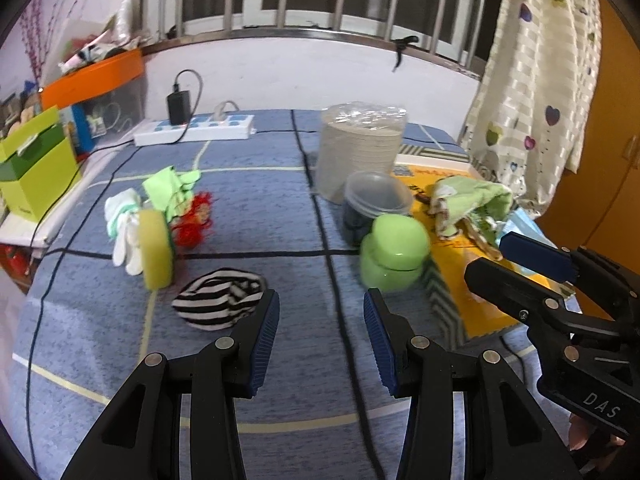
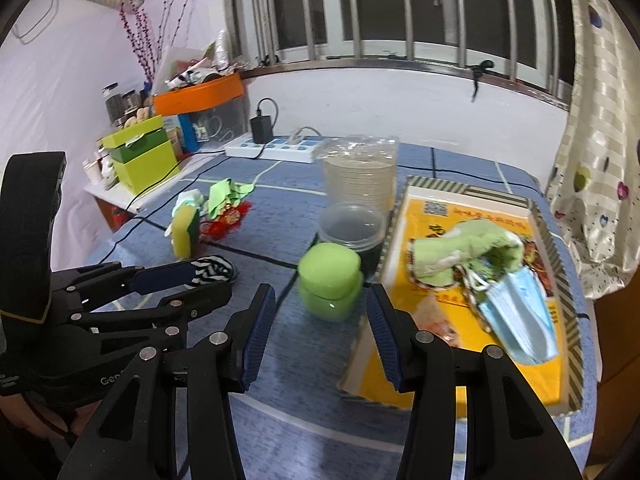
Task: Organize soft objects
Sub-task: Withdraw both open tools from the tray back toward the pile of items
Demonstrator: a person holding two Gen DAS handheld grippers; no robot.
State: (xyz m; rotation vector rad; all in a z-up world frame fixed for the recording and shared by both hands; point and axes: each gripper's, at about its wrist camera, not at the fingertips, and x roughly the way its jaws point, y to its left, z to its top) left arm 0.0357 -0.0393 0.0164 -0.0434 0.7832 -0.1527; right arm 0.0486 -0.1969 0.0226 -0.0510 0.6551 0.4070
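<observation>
1. The left gripper hangs above the blue checked cloth on the desk, jaws parted, nothing between them.
2. The right gripper hangs beside it, jaws likewise parted and empty, near the green jar.
3. A striped black-and-white cloth lies just ahead of the left gripper's left finger.
4. Behind it a yellow sponge stands on edge among a white glove, a light green cloth and a red tassel.
5. On the yellow tray lie a green towel and a blue face mask.
</observation>
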